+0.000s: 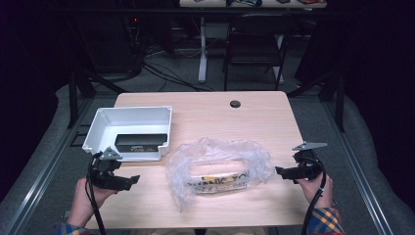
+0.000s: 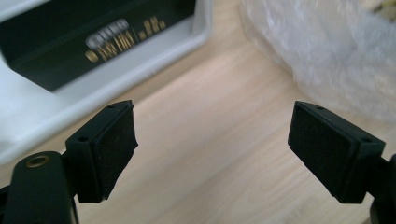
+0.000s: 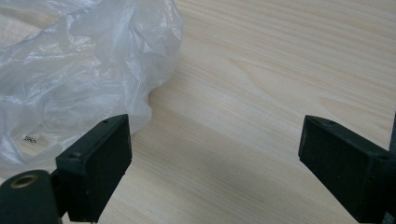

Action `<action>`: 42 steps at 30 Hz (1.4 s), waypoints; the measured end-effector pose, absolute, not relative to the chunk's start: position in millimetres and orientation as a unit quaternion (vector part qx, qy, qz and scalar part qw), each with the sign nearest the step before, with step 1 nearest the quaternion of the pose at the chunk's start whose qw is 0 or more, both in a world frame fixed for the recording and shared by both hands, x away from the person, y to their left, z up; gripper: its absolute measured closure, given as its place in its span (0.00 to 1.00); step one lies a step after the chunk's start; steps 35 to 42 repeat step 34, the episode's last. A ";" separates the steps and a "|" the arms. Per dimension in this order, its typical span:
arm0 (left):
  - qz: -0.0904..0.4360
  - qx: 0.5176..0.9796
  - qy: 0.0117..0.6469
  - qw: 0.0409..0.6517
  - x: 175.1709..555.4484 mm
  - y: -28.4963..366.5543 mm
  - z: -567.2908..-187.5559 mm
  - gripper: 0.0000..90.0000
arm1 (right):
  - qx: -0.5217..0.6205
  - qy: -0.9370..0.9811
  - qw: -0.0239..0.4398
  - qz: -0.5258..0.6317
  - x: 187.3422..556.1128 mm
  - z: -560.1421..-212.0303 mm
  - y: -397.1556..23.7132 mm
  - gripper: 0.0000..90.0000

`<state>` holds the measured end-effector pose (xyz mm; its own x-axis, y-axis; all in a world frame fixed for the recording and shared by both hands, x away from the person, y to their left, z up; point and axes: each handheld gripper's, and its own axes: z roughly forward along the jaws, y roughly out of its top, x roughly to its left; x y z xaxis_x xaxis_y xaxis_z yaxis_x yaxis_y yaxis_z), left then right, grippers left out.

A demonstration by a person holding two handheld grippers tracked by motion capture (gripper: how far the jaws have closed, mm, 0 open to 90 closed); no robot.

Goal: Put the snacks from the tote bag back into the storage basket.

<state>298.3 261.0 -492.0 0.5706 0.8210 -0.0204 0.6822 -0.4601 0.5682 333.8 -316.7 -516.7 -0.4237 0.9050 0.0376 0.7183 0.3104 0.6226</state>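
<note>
- At the near left of the pale wooden worktop (image 1: pixel 210 107), the left gripper (image 1: pixel 131 180) sat in the person's left hand (image 1: pixel 88 196) with its jaws wide apart and nothing between them, aimed toward the middle of the worktop.
- Between its black pads (image 2: pixel 112 149), the left gripper view showed bare wood.
- Just beyond that gripper stood the white rectangular plastic tray (image 1: pixel 98 127), and a flat black box with gold lettering (image 1: pixel 140 142) lay inside it against the near wall.
- Over at the near right, the right gripper (image 1: pixel 280 171) was held in the right hand (image 1: pixel 313 188), jaws likewise spread and empty, pointing left.
- Between the two grippers lay the crumpled clear plastic bag (image 1: pixel 218 169), touched by neither; something with black-and-yellow print showed through it.
- Close beside the right gripper's left pad (image 3: pixel 100 163), the bag's edge (image 3: pixel 140 84) rested on the wood.
</note>
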 end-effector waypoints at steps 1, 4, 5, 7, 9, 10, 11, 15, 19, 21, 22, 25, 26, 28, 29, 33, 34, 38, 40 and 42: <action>0.127 0.848 0.444 0.262 296.6 261.0 -496.7 0.17 | 0.512 0.793 0.163 0.287 333.8 -516.6 -316.6 0.10; 0.117 0.847 0.451 0.258 293.0 262.3 -508.7 0.17 | 0.512 0.793 0.163 0.287 333.7 -516.5 -316.5 0.10; 0.113 0.847 0.452 0.255 292.1 263.3 -511.2 0.17 | 0.512 0.793 0.164 0.287 333.7 -516.6 -316.6 0.10; 0.110 0.847 0.454 0.254 290.6 264.3 -516.3 0.17 | 0.512 0.793 0.164 0.287 333.7 -516.8 -316.5 0.10; 0.110 0.847 0.456 0.250 289.1 264.8 -520.6 0.16 | 0.512 0.793 0.164 0.286 333.7 -516.9 -316.4 0.10; 0.112 0.847 0.457 0.247 288.6 265.1 -522.6 0.16 | 0.512 0.793 0.164 0.288 333.7 -517.0 -316.1 0.10; 0.111 0.846 0.459 0.247 288.2 265.4 -524.7 0.16 | 0.512 0.793 0.164 0.286 333.8 -517.1 -316.2 0.10; 0.110 0.843 0.467 0.245 287.2 267.4 -531.9 0.16 | 0.511 0.794 0.165 0.286 333.8 -517.2 -316.2 0.10; 0.110 0.835 0.476 0.253 287.6 271.1 -536.3 0.16 | 0.511 0.794 0.167 0.284 334.1 -517.6 -316.2 0.10; 0.108 0.835 0.477 0.251 289.2 273.5 -539.3 0.16 | 0.512 0.793 0.168 0.286 334.4 -518.4 -315.6 0.10; 0.106 0.834 0.480 0.251 289.7 275.0 -540.4 0.16 | 0.511 0.794 0.168 0.284 334.6 -518.5 -315.7 0.10; 0.112 0.830 0.482 0.258 291.1 281.0 -541.8 0.16 | 0.509 0.795 0.167 0.283 334.9 -519.7 -315.5 0.10; 0.115 0.826 0.485 0.262 291.9 282.5 -542.6 0.16 | 0.510 0.795 0.165 0.282 335.0 -520.4 -316.0 0.10; 0.110 0.825 0.490 0.260 293.9 285.2 -544.7 0.16 | 0.512 0.794 0.166 0.282 335.3 -521.4 -317.4 0.10; 0.108 0.824 0.492 0.260 295.0 285.7 -546.1 0.15 | 0.513 0.793 0.167 0.283 335.5 -521.6 -317.5 0.10; 0.101 0.827 0.492 0.254 297.5 285.5 -548.9 0.14 | 0.510 0.795 0.168 0.281 336.0 -521.6 -315.5 0.10; 0.099 0.829 0.490 0.252 297.7 285.4 -549.0 0.14 | 0.510 0.796 0.169 0.280 336.3 -521.8 -315.5 0.10; 0.099 0.829 0.490 0.252 297.7 285.4 -549.0 0.14 | 0.510 0.796 0.169 0.280 336.3 -521.8 -315.5 0.10; 0.099 0.829 0.490 0.252 297.7 285.4 -549.0 0.14 | 0.510 0.796 0.169 0.280 336.3 -521.8 -315.5 0.10; 0.099 0.829 0.490 0.252 297.7 285.4 -549.0 0.14 | 0.510 0.796 0.169 0.280 336.3 -521.8 -315.5 0.10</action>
